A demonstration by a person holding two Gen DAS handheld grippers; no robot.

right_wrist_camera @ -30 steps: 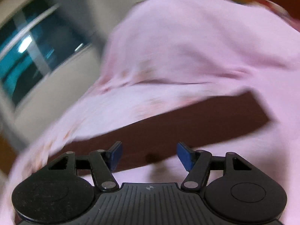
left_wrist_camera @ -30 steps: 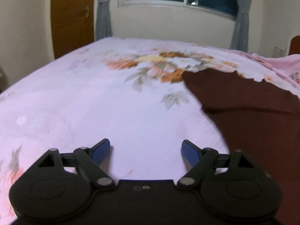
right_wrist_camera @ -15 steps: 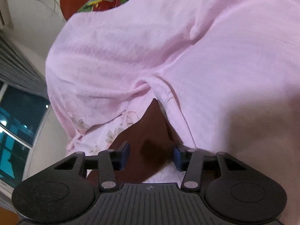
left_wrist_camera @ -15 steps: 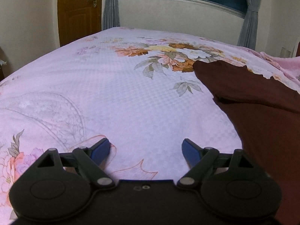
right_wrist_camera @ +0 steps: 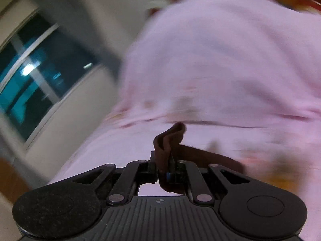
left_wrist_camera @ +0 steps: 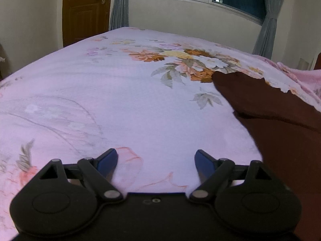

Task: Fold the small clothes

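Maroon garment [right_wrist_camera: 169, 138] between closing right tongs [right_wrist_camera: 165, 170]; left tongs [left_wrist_camera: 155, 160] wide, empty.

The bed sheet [left_wrist_camera: 124, 104] is pale pink with orange, cream and white flowers and grey-green leaves. The garment [left_wrist_camera: 280, 124] is plain dark maroon. Each tool is black with blue fingertips [left_wrist_camera: 107, 158]. The door [left_wrist_camera: 86, 10] is brown; the curtains [left_wrist_camera: 119, 6] are grey-blue.

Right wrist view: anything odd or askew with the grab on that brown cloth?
The right gripper is closing its jaws on a bunched, twisted edge of the brown garment, not a flat corner; a loop pokes up past the jaws. The frame is motion-blurred. No visible damage.
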